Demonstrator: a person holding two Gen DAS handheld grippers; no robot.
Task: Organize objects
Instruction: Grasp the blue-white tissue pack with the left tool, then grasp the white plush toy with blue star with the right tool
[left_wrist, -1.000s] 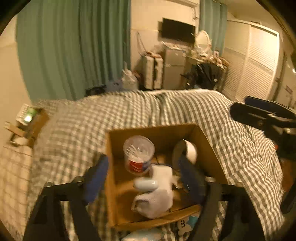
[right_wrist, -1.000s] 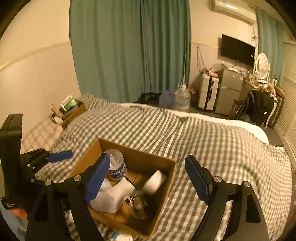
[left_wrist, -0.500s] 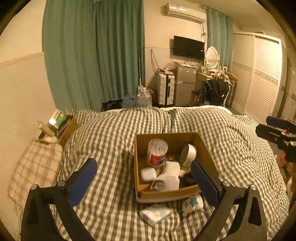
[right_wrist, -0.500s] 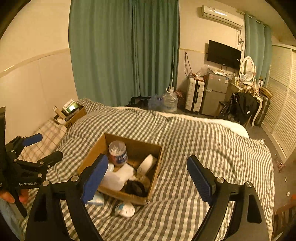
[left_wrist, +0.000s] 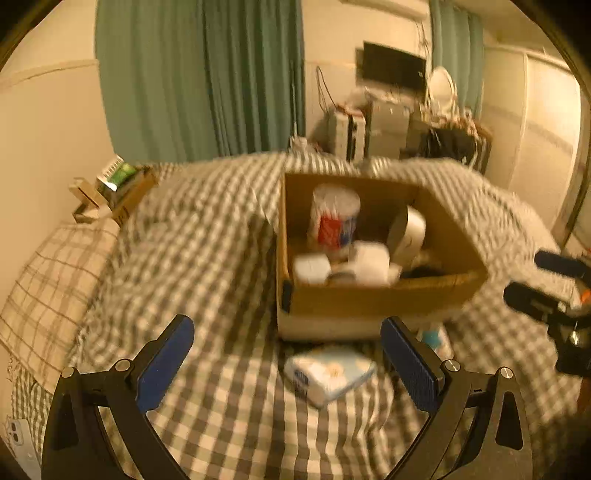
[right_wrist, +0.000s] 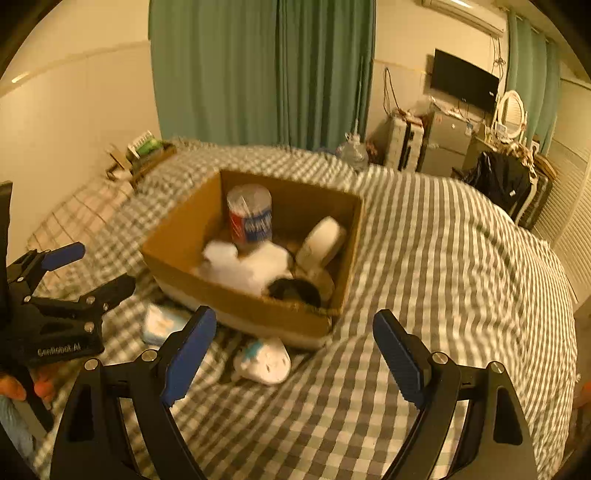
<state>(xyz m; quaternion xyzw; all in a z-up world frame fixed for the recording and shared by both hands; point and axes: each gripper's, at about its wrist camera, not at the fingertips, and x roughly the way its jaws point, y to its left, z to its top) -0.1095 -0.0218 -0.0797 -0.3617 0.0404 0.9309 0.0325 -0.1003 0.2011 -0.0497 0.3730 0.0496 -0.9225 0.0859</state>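
A cardboard box (left_wrist: 369, 299) (right_wrist: 173, 243) sits on the checked bed cover. It holds a clear tub with a red and blue label (left_wrist: 334, 218) (right_wrist: 250, 214), a tape roll (left_wrist: 408, 230) (right_wrist: 320, 240), white items and a dark item. A tissue pack (left_wrist: 328, 373) (right_wrist: 160, 325) and a small white and blue pouch (right_wrist: 263, 360) lie on the cover in front of the box. My left gripper (left_wrist: 286, 360) is open and empty, low over the tissue pack. My right gripper (right_wrist: 293, 350) is open and empty above the pouch.
A small box with a green packet (left_wrist: 118, 184) stands by the wall at the left, next to a checked pillow (left_wrist: 48, 291). Suitcases, a cabinet and a television (right_wrist: 463, 79) stand beyond the bed. Green curtains hang behind.
Both grippers drew back from the box, then dropped lower and closer to the items lying in front of it. Both stayed open and empty.
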